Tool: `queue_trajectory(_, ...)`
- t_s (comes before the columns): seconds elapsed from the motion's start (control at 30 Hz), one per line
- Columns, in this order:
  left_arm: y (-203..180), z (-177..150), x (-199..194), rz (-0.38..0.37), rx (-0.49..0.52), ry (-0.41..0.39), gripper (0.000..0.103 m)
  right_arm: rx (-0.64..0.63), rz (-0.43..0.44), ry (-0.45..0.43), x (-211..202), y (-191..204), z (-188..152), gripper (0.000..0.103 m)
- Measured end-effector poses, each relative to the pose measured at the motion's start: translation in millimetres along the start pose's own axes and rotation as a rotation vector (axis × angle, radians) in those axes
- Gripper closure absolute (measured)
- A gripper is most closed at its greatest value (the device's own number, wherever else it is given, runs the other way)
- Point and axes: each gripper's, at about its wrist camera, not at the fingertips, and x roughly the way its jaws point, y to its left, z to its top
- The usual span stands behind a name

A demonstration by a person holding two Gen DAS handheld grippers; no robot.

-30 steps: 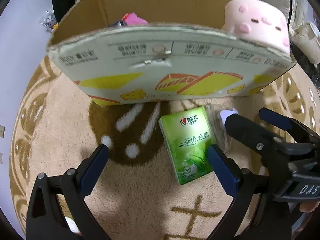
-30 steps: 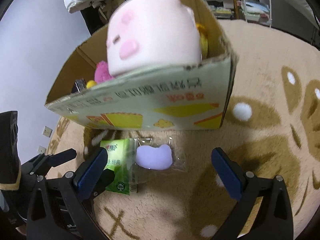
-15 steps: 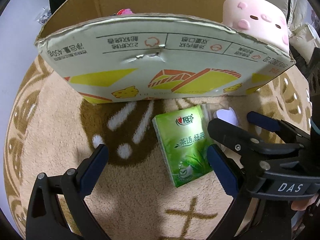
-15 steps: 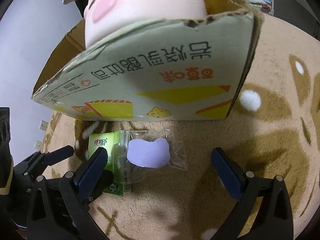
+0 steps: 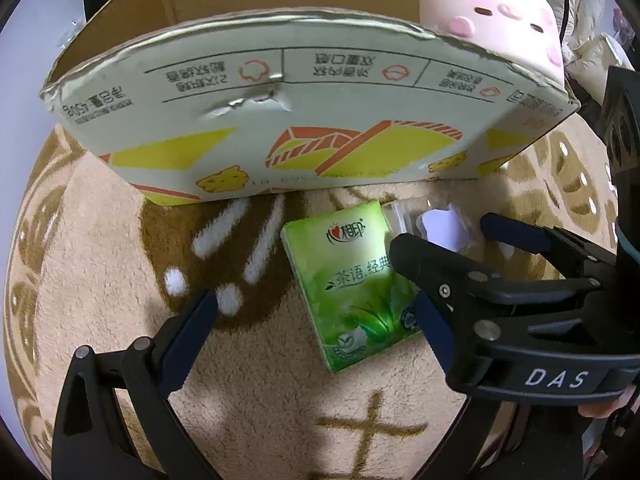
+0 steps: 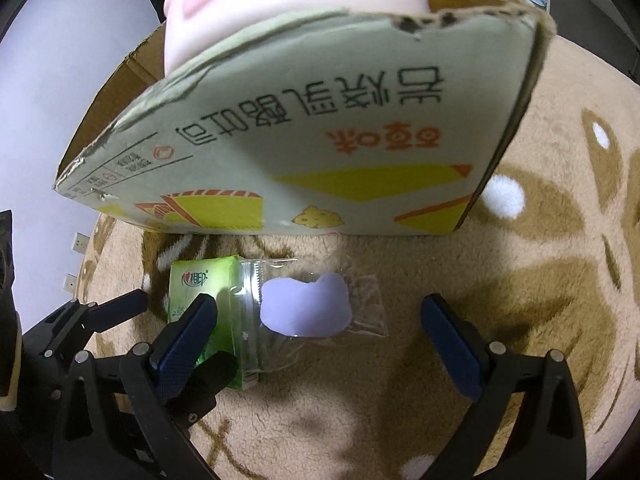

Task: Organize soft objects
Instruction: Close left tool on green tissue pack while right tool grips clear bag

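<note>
A green tissue pack (image 5: 352, 280) lies on the carpet in front of a cardboard box (image 5: 304, 116). Beside it lies a purple soft pad in a clear bag (image 6: 306, 304); it also shows in the left wrist view (image 5: 442, 226). My left gripper (image 5: 316, 312) is open, low over the tissue pack, which lies between its fingers. My right gripper (image 6: 320, 328) is open, its fingers either side of the purple pad, and it shows in the left wrist view (image 5: 444, 240). A pink plush (image 5: 492, 20) sits in the box's right corner and shows in the right wrist view (image 6: 296, 4).
The box wall (image 6: 320, 152) rises close behind both objects. A beige and brown patterned carpet (image 6: 540, 272) covers the floor. The left gripper's fingers (image 6: 108, 308) cross the tissue pack (image 6: 200, 280) at the right view's lower left.
Both grippers have moved down and closer to the carpet, nearer the box wall. The right gripper has come in around the purple pad. Both stay open.
</note>
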Motion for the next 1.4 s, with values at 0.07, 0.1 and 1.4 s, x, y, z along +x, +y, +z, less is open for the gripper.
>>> queue_trajectory(0.07,-2,-2,1,0.0,0.012,0.008,0.005,-0.007,-0.011,0.006,-1,-1,1,0.001)
queue_trajectory(0.1,-1,-2,-1,0.004,0.017,0.009,0.005,-0.01,-0.016,0.008,0,0,0,0.001)
queue_trajectory(1.4,-8,-15,-9,0.023,0.058,-0.043,0.051,-0.049,-0.069,0.048,0,-11,5,0.028)
